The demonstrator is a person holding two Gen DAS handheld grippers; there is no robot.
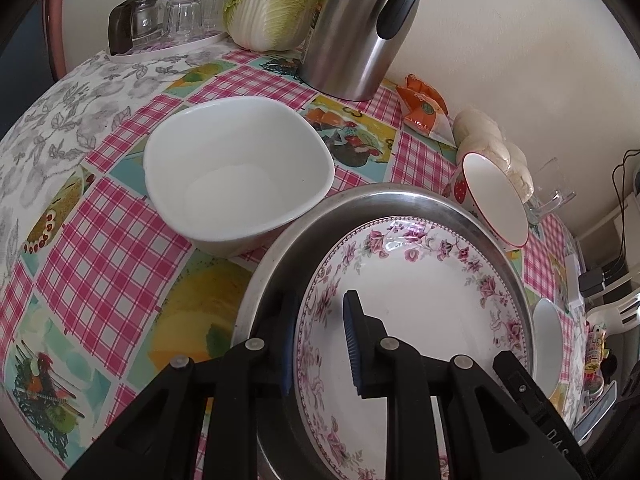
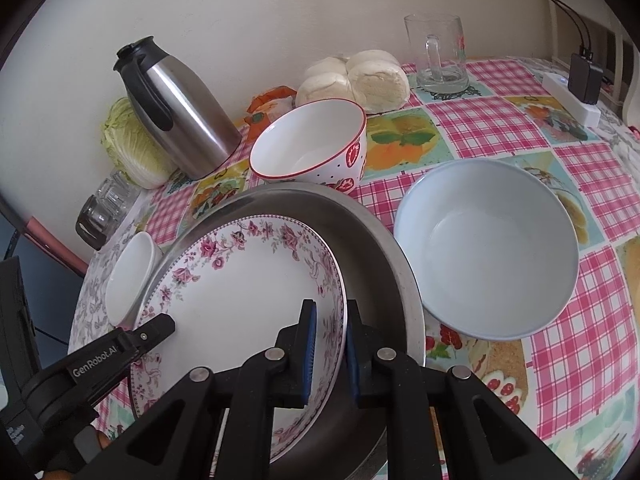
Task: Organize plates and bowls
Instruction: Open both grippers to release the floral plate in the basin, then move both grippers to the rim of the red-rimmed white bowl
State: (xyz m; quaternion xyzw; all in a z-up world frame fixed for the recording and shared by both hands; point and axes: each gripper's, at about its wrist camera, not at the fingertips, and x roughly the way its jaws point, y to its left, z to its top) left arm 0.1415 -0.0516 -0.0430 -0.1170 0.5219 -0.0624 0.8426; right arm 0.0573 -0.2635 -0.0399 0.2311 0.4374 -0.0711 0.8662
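Note:
A floral-rimmed white plate (image 1: 416, 300) lies inside a round steel tray (image 1: 384, 200); both show in the right wrist view too, plate (image 2: 240, 280), tray (image 2: 376, 264). My left gripper (image 1: 320, 344) straddles the plate's left rim, jaws a plate-rim apart. My right gripper (image 2: 330, 356) straddles its right rim the same way. A white bowl (image 1: 236, 172) stands left of the tray, also seen small (image 2: 128, 280). A pale blue bowl (image 2: 488, 248) stands right of the tray. A strawberry-pattern bowl (image 2: 312, 148) (image 1: 496, 196) leans at the tray's far edge.
A steel thermos jug (image 1: 360, 28) (image 2: 176, 108), cabbage (image 1: 276, 0), glasses on a white tray (image 1: 176, 16), an orange packet (image 1: 428, 108), bagged buns (image 2: 360, 76) and a glass mug (image 2: 440, 52) line the wall. A power strip (image 2: 576, 96) lies far right.

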